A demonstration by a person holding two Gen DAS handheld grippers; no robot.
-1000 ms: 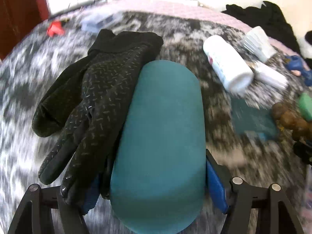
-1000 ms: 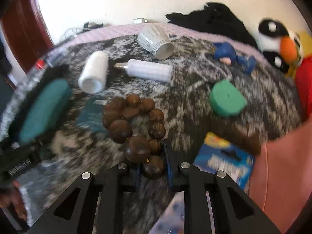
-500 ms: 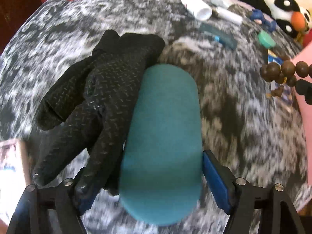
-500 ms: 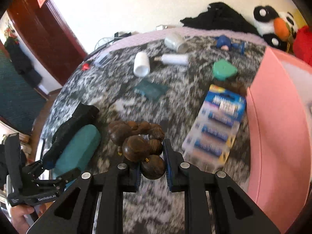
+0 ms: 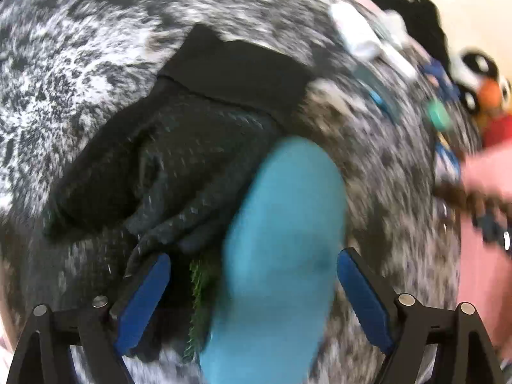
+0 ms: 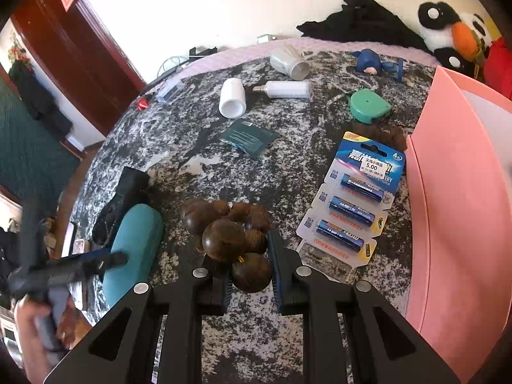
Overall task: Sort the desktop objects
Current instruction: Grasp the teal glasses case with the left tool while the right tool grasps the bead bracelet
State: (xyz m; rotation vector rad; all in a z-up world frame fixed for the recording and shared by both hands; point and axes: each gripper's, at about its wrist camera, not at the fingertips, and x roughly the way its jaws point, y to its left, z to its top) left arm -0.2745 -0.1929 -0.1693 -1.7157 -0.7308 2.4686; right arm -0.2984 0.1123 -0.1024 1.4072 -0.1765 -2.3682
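Pink box (image 6: 454, 192) at the tabletop's (image 6: 192, 147) right edge, the probable sorting target. Teal case (image 5: 281, 256) beside black glove (image 5: 179, 160) near the left edge: left hand-held gripper (image 5: 252, 300) straddles it, apparently released, though blurred. Right hand-held gripper (image 6: 248, 272) clenched on bead bracelet (image 6: 230, 233), held up; next, carry it rightward over the box.

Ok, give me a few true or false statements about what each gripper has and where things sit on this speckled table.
1. The right gripper is shut on the string of brown wooden beads. True.
2. The left gripper is shut tight on the teal oblong case. False: its jaws stand open around it.
3. The black textured glove lies beside the case. True.
4. The blue battery pack sits inside the pink box. False: it lies on the table beside it.
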